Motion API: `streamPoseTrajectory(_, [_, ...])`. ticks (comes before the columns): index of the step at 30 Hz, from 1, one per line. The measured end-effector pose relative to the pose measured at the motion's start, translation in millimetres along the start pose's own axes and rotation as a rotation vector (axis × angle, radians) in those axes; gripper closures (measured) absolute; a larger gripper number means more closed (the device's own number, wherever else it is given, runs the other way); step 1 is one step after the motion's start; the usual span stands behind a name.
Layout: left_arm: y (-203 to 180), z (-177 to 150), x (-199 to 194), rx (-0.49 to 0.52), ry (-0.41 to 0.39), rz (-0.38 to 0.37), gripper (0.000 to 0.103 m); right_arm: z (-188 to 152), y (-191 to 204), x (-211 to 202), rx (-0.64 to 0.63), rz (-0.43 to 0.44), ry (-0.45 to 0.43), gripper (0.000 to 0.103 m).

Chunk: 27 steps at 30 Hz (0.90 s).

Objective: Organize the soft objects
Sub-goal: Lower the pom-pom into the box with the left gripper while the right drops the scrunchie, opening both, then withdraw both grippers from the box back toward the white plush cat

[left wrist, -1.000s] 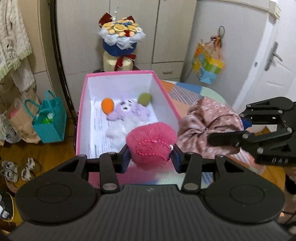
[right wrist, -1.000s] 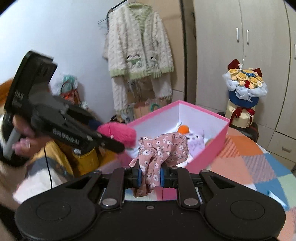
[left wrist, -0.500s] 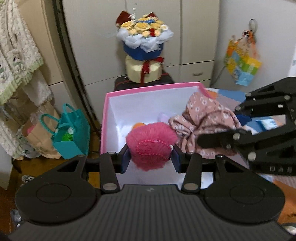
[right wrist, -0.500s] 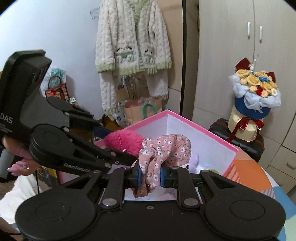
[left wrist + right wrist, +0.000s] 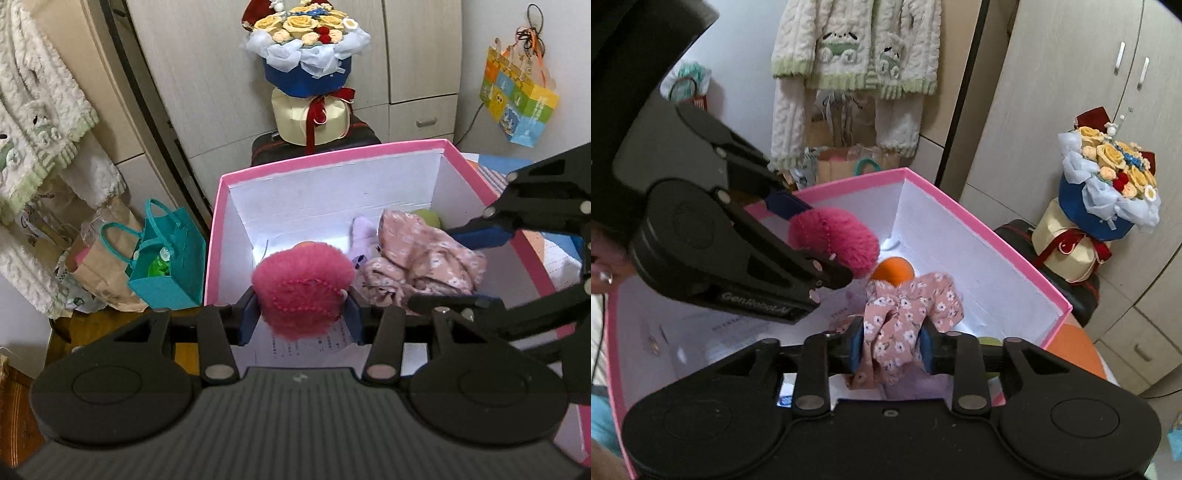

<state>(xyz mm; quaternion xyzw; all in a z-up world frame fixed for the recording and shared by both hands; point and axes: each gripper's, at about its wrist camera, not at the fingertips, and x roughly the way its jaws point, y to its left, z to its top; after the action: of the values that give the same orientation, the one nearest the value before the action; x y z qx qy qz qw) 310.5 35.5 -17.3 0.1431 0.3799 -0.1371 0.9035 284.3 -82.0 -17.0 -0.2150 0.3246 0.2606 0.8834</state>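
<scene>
The left tongs (image 5: 301, 319) are clamped on a fluffy pink pouch (image 5: 303, 293), squeezing it at its two sides, and hold it above the near end of the open pink box (image 5: 332, 162). The right tongs (image 5: 890, 349) are clamped on a bunched floral cloth (image 5: 908, 317), which hangs over the middle of the same box. Inside the box lie an orange ball (image 5: 893, 271), a green ball (image 5: 428, 218) and a pale purple plush toy (image 5: 362, 236) on a white printed sheet.

Both held things look very light and yield fully to pressure. The pouch's fur compresses between the pads, so the hold across its widest part seems secure; its bead trim could slip if taken alone. The cloth is limp and folds on itself, and only a gathered pinch through several layers carries it, as here. Neither is fragile, and each would likely land softly if released low over the box floor.
</scene>
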Motion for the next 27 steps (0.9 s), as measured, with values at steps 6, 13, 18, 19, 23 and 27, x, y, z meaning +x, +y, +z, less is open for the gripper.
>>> streamPoseTrajectory(6, [2, -5, -14, -0.006, -0.05, 0.029, 0.045, -5, -1, -19, 0.027, -0.055, -0.043, 0.039])
streamPoseTrajectory(13, [15, -26, -59, -0.077, -0.132, -0.032, 0.045, -23, 12, -88, 0.184, -0.101, -0.18, 0.034])
streamPoseTrajectory(18, [15, -42, -92, -0.069, -0.131, -0.051, 0.043, -40, 21, -117, 0.273, -0.1, -0.167, 0.034])
streamPoseTrajectory(19, [14, -45, -99, -0.058, -0.133, -0.054, 0.041, -43, 24, -123, 0.282, -0.095, -0.166, 0.034])
streamPoseTrajectory(23, [9, -58, -134, -0.032, -0.159, -0.078, 0.034, -55, 38, -147, 0.299, -0.089, -0.179, 0.033])
streamPoseTrajectory(27, [7, -70, -164, -0.031, -0.13, -0.146, 0.031, -64, 53, -171, 0.313, -0.08, -0.171, 0.031])
